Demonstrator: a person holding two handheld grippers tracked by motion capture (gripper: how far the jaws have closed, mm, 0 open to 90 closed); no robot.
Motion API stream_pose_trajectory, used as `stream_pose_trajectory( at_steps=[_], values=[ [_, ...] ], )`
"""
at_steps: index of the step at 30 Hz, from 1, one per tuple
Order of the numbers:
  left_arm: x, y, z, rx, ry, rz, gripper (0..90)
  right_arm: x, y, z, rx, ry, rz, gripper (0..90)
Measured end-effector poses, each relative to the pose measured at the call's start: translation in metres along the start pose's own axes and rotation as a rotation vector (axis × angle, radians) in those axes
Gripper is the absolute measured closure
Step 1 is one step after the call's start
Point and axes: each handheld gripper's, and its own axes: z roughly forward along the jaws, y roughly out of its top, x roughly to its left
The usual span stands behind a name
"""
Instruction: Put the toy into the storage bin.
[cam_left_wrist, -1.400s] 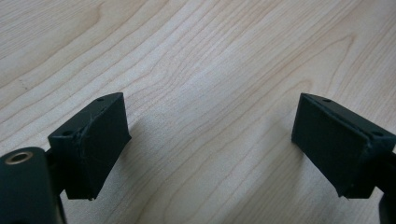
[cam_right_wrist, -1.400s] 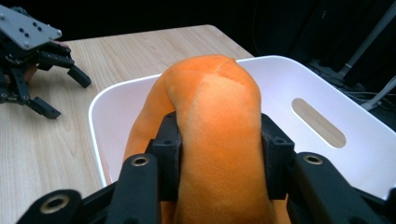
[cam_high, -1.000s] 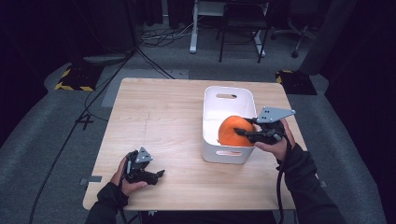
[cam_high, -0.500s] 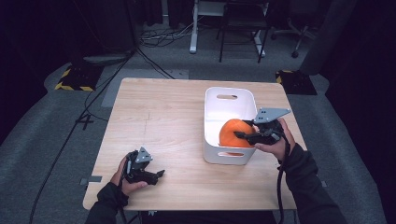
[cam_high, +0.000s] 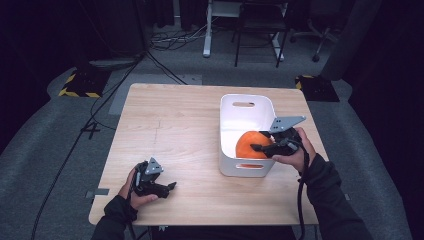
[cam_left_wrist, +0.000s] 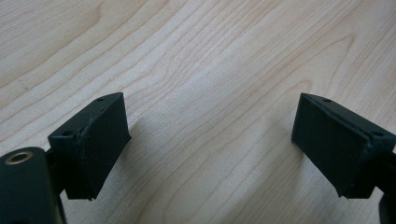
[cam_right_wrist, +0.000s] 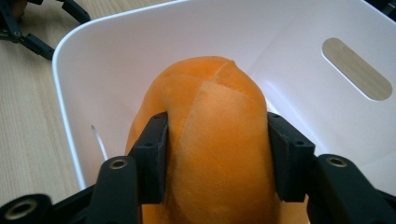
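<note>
The orange plush ball (cam_right_wrist: 212, 135) sits inside the white plastic bin (cam_high: 230, 165) at the right half of the worktop (cam_high: 175, 130), toward the bin's near end, with its stitched seams facing the right gripper view. The right claw (cam_high: 257, 147) reaches in over the bin's right rim, which keeps the hand outside the walls while the jaws span the ball's widest part. Its jaws have just been opening; the ball lies between them, and the pads (cam_right_wrist: 152, 158) flank it on both sides, touching the fabric or nearly so, so the grip reads as being released rather than taken. This suggests the ball is being set down in the bin, whose floor and walls will stop it rolling once freed. The left claw (cam_high: 167, 187) rests low at the near left of the worktop, well apart from the bin, jaws spread wide with nothing between them, parked clear of the working side
</note>
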Motion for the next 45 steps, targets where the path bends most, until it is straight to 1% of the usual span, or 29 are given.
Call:
stream_pose_trajectory(
  at_steps=[2, 8, 10, 12, 17, 20, 29, 34, 41, 45],
  values=[
    [0.0002, 0.0001, 0.0001, -0.002, 0.001, 0.002, 11.3, 0.0000, -0.0005, 0.0010, 0.008, 0.003, 0.005, 47.3],
    [0.0002, 0.0001, 0.0000, -0.001, 0.002, 0.003, 11.4, 0.0004, -0.0023, 0.0045, 0.040, 0.007, -0.002, 45.9],
    [0.0002, 0.0001, 0.0000, -0.001, 0.002, 0.003, 11.3, 0.0003, -0.0031, 0.0063, 0.056, 0.013, -0.013, 45.5],
    [0.0000, 0.0000, 0.0000, 0.000, -0.001, 0.000, 11.3, 0.0002, -0.0030, 0.0064, 0.057, 0.011, -0.001, 44.9],
    [0.0002, 0.0000, 0.0001, -0.003, 0.002, 0.002, 11.3, -0.0007, -0.0031, 0.0069, 0.079, 0.021, -0.005, 42.2],
    [0.0002, 0.0000, 0.0001, -0.002, 0.002, 0.002, 11.3, -0.0009, -0.0037, 0.0078, 0.099, 0.026, 0.004, 40.4],
    [0.0002, 0.0001, 0.0001, -0.001, 0.001, 0.002, 11.3, -0.0024, -0.0050, 0.0081, 0.097, 0.034, 0.022, 39.0],
    [0.0003, 0.0000, 0.0001, -0.001, 0.001, 0.004, 11.3, -0.0026, -0.0053, 0.0083, 0.097, 0.027, 0.020, 36.7],
    [0.0002, 0.0000, 0.0001, -0.002, 0.003, 0.003, 11.3, -0.0016, -0.0057, 0.0072, 0.092, 0.024, 0.028, 35.0],
    [0.0002, 0.0000, 0.0001, -0.003, 0.003, 0.002, 11.3, -0.0012, -0.0059, 0.0042, 0.070, 0.019, 0.032, 33.9]
  ],
)
